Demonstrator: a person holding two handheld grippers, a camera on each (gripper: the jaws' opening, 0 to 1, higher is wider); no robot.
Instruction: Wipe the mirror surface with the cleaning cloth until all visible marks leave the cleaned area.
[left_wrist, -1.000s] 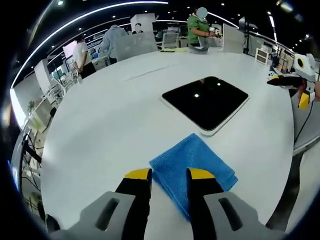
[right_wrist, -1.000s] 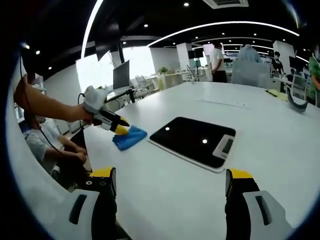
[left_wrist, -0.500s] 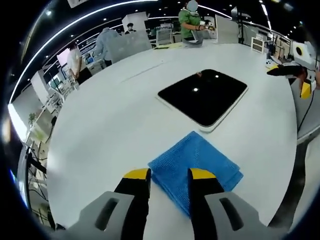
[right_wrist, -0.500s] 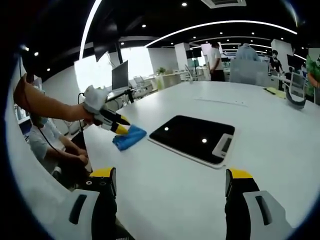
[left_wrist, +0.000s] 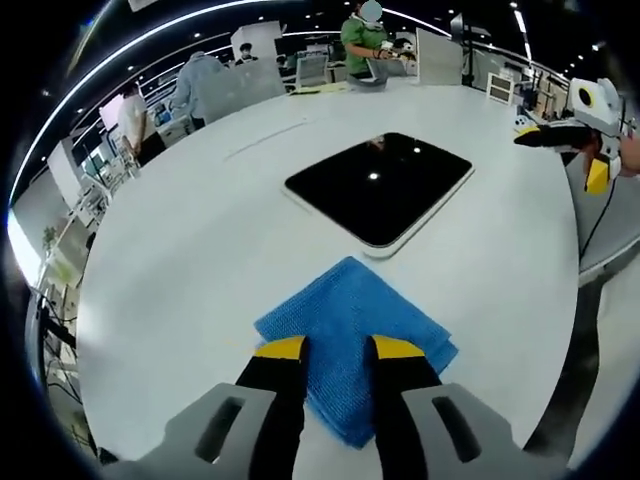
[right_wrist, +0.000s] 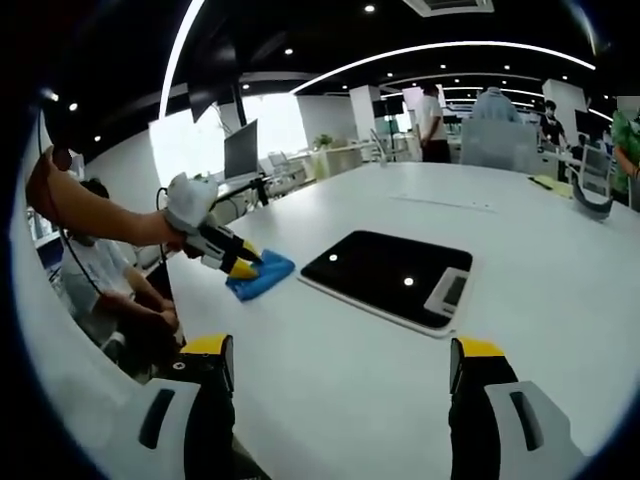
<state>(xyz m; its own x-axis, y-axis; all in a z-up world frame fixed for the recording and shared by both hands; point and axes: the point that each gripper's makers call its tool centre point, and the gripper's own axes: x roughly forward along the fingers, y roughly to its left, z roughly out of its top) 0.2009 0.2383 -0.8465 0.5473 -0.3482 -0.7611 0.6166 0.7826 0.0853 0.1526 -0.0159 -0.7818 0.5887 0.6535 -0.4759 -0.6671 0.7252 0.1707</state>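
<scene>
Left claw (left_wrist: 335, 348), its yellow-tipped jaws drawn narrow, is down over the near part of a folded blue cleaning cloth (left_wrist: 350, 325) on a broad white tabletop (left_wrist: 200, 260); the cloth shows between the jaws, though whether they pinch it cannot be told. In the right gripper view the same claw (right_wrist: 243, 265), held by a person's hand (right_wrist: 185, 205) on a bare arm, meets the cloth (right_wrist: 262, 276) at its left end.

Just beyond the cloth in the left gripper view, apart from it by a strip of bare tabletop, lies the mirror (left_wrist: 380, 185), a dark square slab with rounded corners and a pale rim, reflecting ceiling lights. Seen from the right gripper view, the mirror (right_wrist: 385, 275) sits right of the cloth, with a small grey panel at its right end.

Right claw (right_wrist: 335, 365) hangs with jaws wide apart, gripping nothing, above the tabletop's near edge; in the left gripper view it (left_wrist: 560, 135) hovers at the far right, past the tabletop's rim.

Open white surface runs all round the mirror, widest to the left and far side in the left gripper view. The cloth lies near the tabletop's right-hand edge there. People (left_wrist: 365, 35) stand at desks beyond the far rim.
</scene>
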